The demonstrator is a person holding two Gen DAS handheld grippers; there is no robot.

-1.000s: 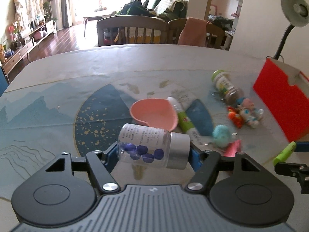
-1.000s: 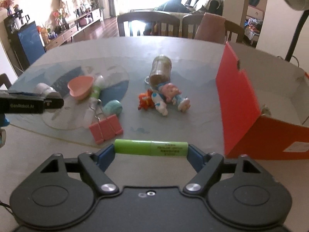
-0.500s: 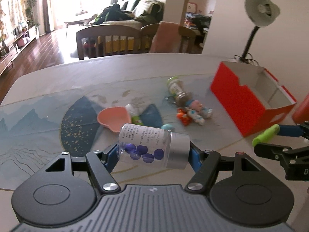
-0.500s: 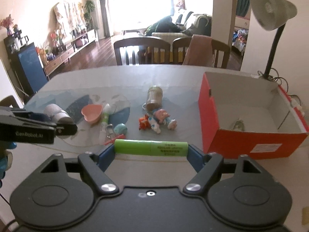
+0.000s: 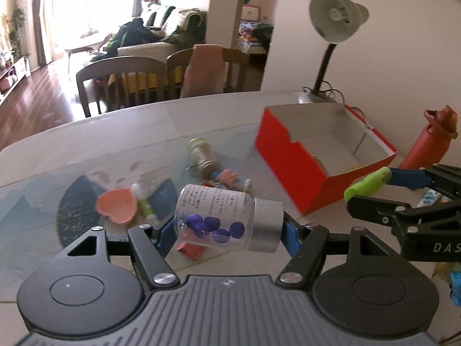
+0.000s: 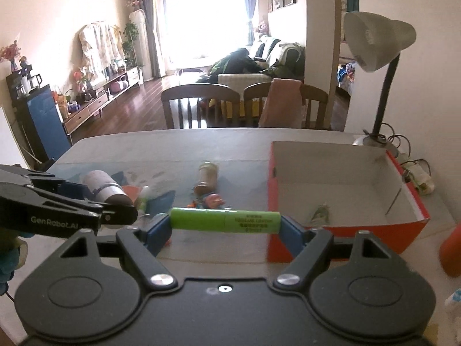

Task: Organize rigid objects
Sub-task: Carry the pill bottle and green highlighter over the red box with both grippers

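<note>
the left gripper [image 5: 229, 226] clamps a clear pill bottle [image 5: 227, 219] lengthwise, 1 blue pad on its base and 1 on its silver cap, so the bottle lies crosswise between the fingers at the lower centre of the left wrist view. gripping it end to end probably keeps the smooth round wall from rolling out. the right gripper [image 6: 224, 223] does the same with a green tube [image 6: 224, 220], pinched at both ends and lying level across the lower centre of its own view. each gripper therefore carries 1 item, likely so that 2 go to the box in 1 trip.

the red box [image 6: 340, 230] sits open-topped at the right of both views, beyond and to the right of the tube, with a small item already on its floor. in the left wrist view the box [image 5: 291, 173] stands up and right of the bottle, well apart from it. the rest waits on the table [image 5: 115, 132] at centre left: a pink heart dish [image 5: 116, 206], a brown jar [image 5: 201, 158] and a small doll [image 5: 227, 177].
</note>
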